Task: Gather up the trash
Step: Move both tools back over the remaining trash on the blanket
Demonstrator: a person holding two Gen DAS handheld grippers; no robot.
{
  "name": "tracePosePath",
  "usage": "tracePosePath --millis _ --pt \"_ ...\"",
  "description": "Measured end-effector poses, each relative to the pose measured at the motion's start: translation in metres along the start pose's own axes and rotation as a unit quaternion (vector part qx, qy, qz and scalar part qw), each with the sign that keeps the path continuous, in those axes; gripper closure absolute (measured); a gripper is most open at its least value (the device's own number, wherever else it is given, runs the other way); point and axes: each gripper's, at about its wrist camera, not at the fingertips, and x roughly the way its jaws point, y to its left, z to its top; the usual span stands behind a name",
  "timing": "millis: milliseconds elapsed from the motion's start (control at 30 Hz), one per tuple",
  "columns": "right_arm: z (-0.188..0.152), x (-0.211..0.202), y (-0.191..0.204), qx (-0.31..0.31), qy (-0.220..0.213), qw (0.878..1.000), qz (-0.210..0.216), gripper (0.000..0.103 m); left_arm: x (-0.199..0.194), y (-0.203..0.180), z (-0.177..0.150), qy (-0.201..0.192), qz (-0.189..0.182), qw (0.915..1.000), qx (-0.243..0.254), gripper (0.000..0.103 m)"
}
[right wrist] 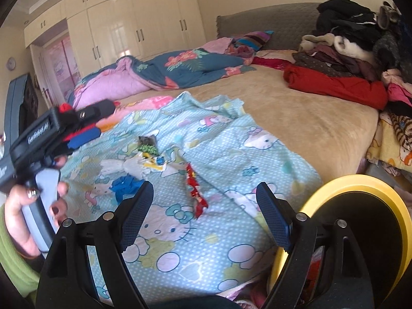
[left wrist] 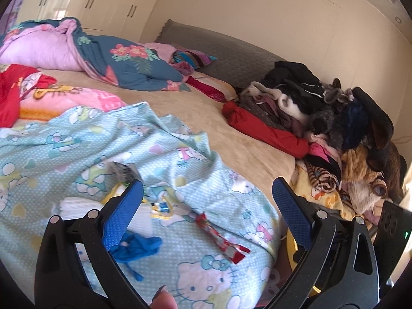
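Bedroom, daytime: two hand-held tools hover over a bed (right wrist: 296, 126) strewn w/ litter. The left tool (left wrist: 206, 206) has its blue pads set wide apart, nothing between them; the right tool (right wrist: 203, 206) likewise stands wide apart and empty.

The trash lies on a pale blue cartoon-cat sheet (right wrist: 219, 231) spread across the near part of the bed. A red candy wrapper (right wrist: 194, 193) lies stretched out near the sheet's middle, in front of both tools. To its left, a crumpled blue scrap (right wrist: 123, 186) sits just beside the right tool's left finger. Behind those, a white-and-yellow wrapper (right wrist: 152, 163) and a small dark foil packet (right wrist: 146, 144) lie close together.

In the right wrist view, a hand (right wrist: 28, 206) w/ dark-painted nails grips the left tool's handle at frame left, a green sleeve (right wrist: 15, 262) below it. A yellow-rimmed bin (right wrist: 334, 182) stands at the bed's near right corner, beside the right tool.

Farther back: a floral quilt (right wrist: 180, 69), a clothes pile (right wrist: 355, 51) on the right side of the bed, and cream wardrobes (right wrist: 134, 25) along the wall.
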Motion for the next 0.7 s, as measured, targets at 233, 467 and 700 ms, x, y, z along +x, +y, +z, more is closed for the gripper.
tracePosePath --millis 233,467,700 --pt "-0.005 0.017 0.022 -0.025 0.016 0.999 0.012 0.024 0.001 0.038 0.004 -0.003 0.041 0.9987 -0.030 0.011" --pt "-0.011 0.040 0.032 -0.040 0.031 0.999 0.007 0.024 0.008 0.085 -0.003 0.008 0.089 0.9934 -0.072 0.011" --pt "-0.013 0.062 0.031 -0.040 0.049 0.998 -0.008 0.024 0.013 0.122 -0.014 0.020 0.110 0.9876 -0.110 0.011"
